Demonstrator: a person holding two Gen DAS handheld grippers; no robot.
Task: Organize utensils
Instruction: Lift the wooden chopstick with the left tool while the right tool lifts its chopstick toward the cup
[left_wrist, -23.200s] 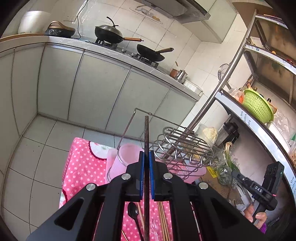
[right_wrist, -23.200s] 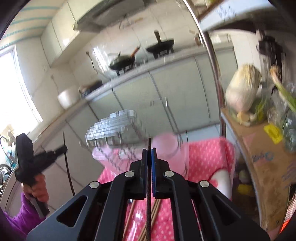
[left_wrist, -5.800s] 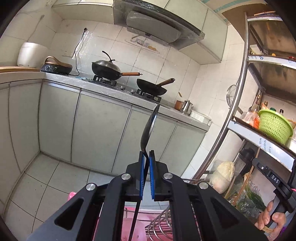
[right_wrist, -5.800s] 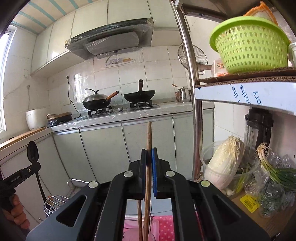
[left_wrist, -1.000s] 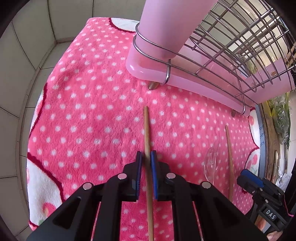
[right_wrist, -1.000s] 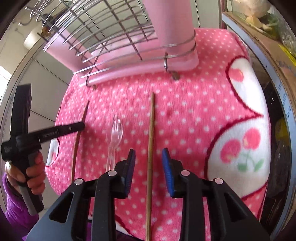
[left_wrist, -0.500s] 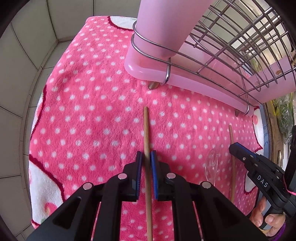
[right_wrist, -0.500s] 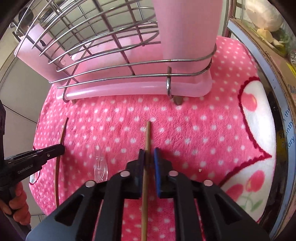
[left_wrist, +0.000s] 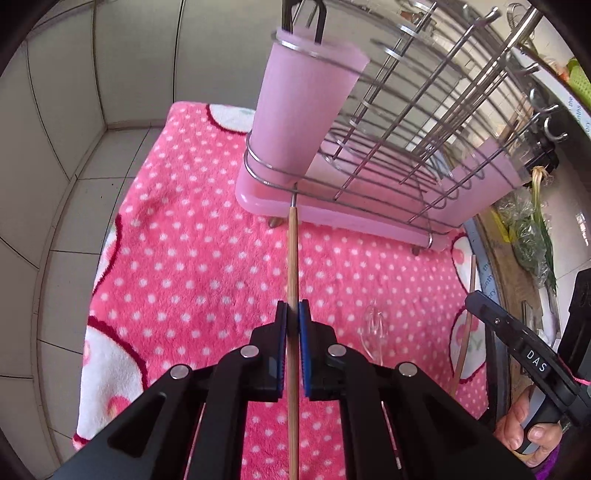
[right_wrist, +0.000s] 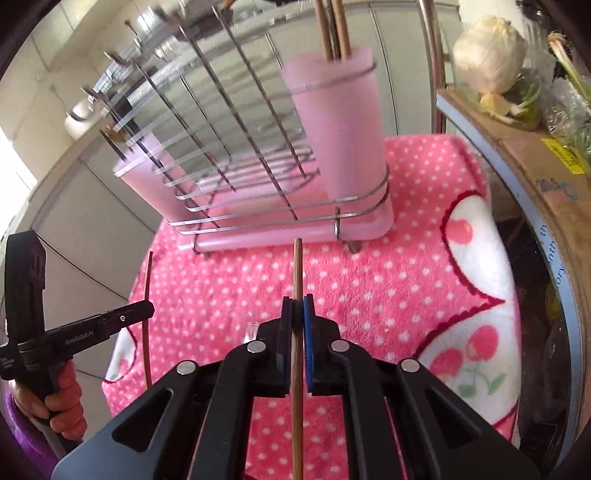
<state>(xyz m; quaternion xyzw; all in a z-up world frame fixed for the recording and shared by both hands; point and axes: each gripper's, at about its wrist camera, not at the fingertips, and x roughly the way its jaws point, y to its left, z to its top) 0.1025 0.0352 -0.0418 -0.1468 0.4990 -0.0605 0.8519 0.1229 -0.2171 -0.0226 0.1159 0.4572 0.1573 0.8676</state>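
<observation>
Two tongs clamped: left tongs still closing on chopstick, right tongs gripping second chopstick. Both lifted off pink dotted cloth, near pink cup.

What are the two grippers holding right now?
Left gripper: closing on a wooden chopstick.
Right gripper: shut on another wooden chopstick.
</observation>
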